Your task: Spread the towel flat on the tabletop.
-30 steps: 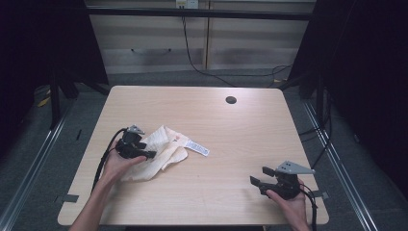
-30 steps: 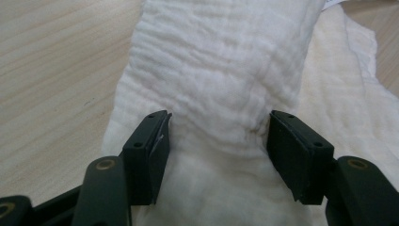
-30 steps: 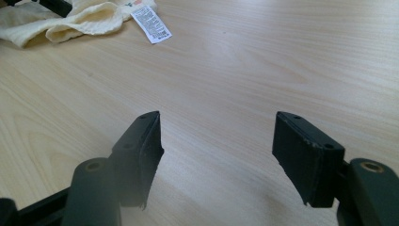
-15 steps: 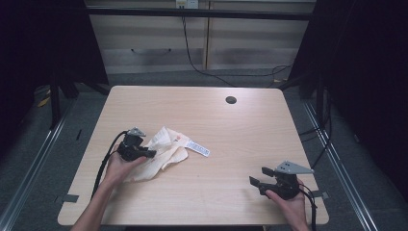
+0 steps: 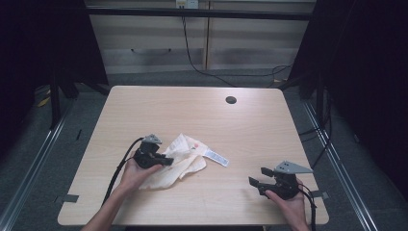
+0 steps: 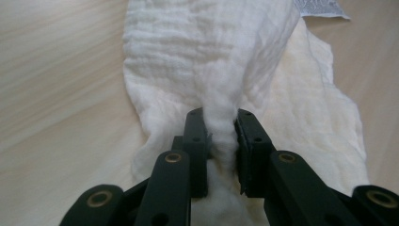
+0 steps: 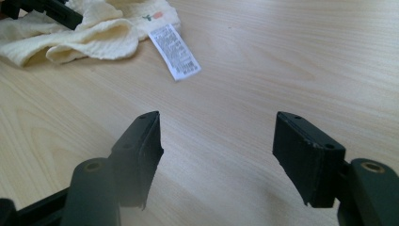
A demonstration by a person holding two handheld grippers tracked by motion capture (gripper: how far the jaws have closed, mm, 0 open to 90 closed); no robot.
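Left gripper (image 5: 163, 160) clamped on a cloth (image 5: 185, 156); right gripper (image 5: 259, 178) wide and holding nothing.

On the left half of the table (image 5: 192, 110), near the front edge: pale cream cloth (image 6: 211, 56), crumpled, with a fold of it pinched between the two black jaws in the left gripper view; rest of the cloth spread flat on the wood ahead of and beside the jaws. At the cloth's right edge, a white label (image 5: 215, 156), lying flat on the table; printed, text too small to read (image 7: 174, 52); beside it on the cloth, a small red and green mark. Well apart, at the front right corner: right gripper (image 7: 216, 141), jaws spread over bare wood, pointed towards the cloth (image 7: 89, 33); touching nothing. Near the far edge, a round dark hole (image 5: 231, 100).
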